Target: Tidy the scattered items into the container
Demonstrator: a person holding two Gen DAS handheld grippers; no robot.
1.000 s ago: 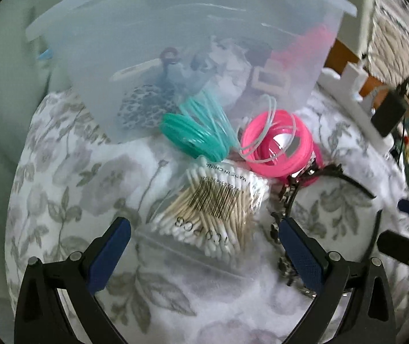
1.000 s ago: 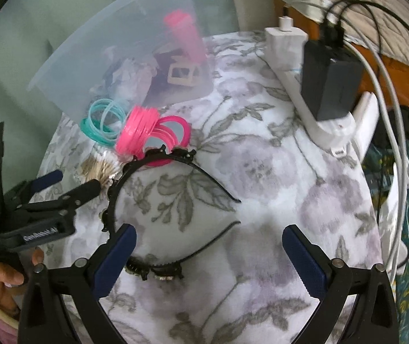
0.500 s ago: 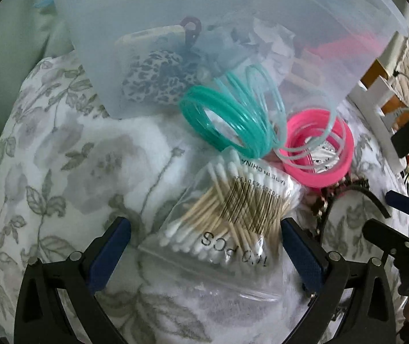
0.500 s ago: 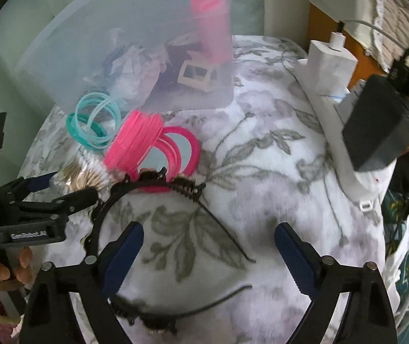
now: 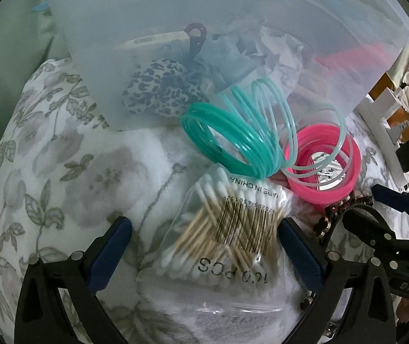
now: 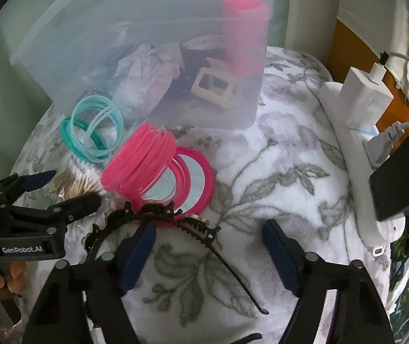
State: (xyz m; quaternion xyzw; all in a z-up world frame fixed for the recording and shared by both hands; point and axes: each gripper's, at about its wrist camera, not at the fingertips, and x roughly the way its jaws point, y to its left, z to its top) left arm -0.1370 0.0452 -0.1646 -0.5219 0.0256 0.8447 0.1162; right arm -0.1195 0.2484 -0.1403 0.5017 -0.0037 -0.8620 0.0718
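The bag of cotton swabs [image 5: 227, 229] lies between the spread jaws of the left gripper [image 5: 204, 246], its right edge just beside the right pad [image 5: 299, 255] — whether they touch I cannot tell. Beyond the fingertips sit the teal bangles [image 5: 233, 140] and pink bangles [image 5: 327, 166], then the translucent container [image 5: 175, 43]. The right gripper [image 6: 207, 255] is closing, one arm of the black headband [image 6: 218, 252] running between its jaws, untouched; a pink-rimmed mirror [image 6: 196, 183] lies just ahead — all on the floral blanket [image 6: 276, 177].
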